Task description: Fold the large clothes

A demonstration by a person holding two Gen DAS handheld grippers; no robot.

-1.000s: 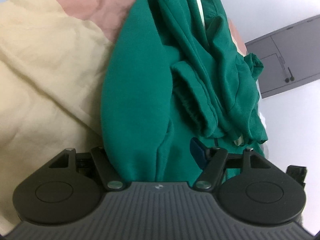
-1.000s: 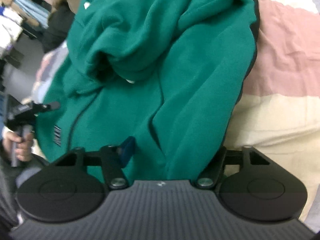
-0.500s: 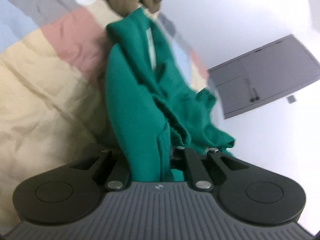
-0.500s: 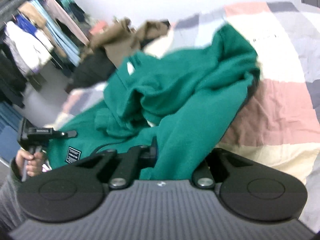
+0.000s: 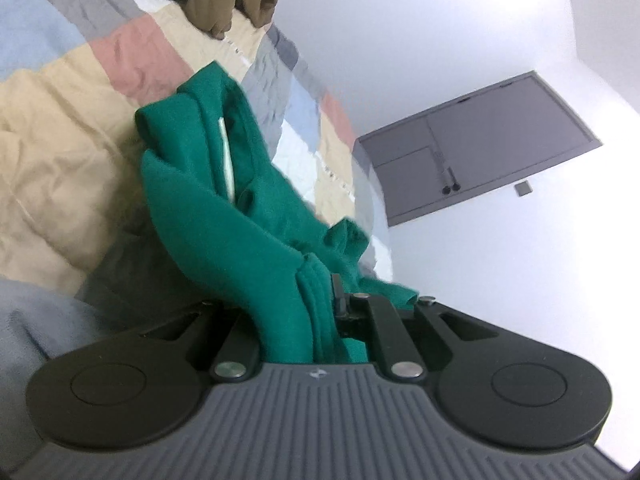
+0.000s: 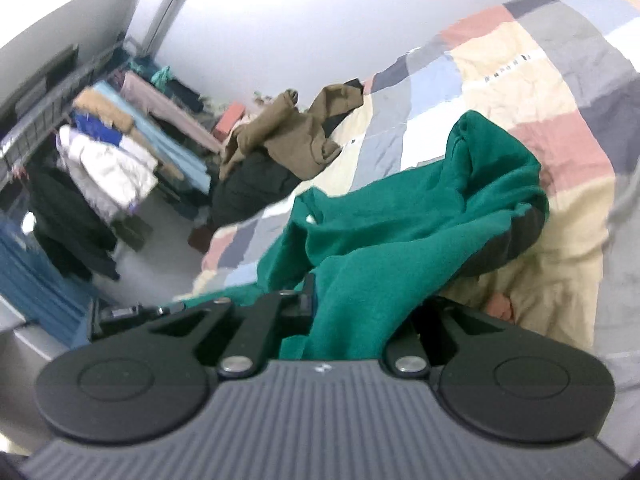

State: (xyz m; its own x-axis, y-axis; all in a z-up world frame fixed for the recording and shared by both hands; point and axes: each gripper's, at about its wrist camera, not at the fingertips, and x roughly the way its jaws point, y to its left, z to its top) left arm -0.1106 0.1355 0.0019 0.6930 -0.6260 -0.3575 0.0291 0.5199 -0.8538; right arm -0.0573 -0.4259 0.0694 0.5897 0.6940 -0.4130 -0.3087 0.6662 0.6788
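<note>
A green hoodie [image 5: 224,216] hangs stretched between my two grippers above a patchwork bedspread [image 5: 60,128]. My left gripper [image 5: 304,312] is shut on a bunched edge of it, and the fabric hides the fingertips. My right gripper [image 6: 352,312] is shut on another thick fold of the same hoodie [image 6: 400,232]. The far end of the hoodie still rests on the bed [image 6: 560,80]. Its white drawstring [image 5: 227,160] shows in the left wrist view.
A brown garment [image 6: 296,132] and a dark one [image 6: 252,188] lie piled at the bed's far edge. A rack of hanging clothes [image 6: 100,160] stands on the left. A grey cabinet [image 5: 480,152] is on the white wall.
Both grippers closed on the green hoodie and lifted it up and back. The hoodie now hangs from them with more of the bed and room in sight.
</note>
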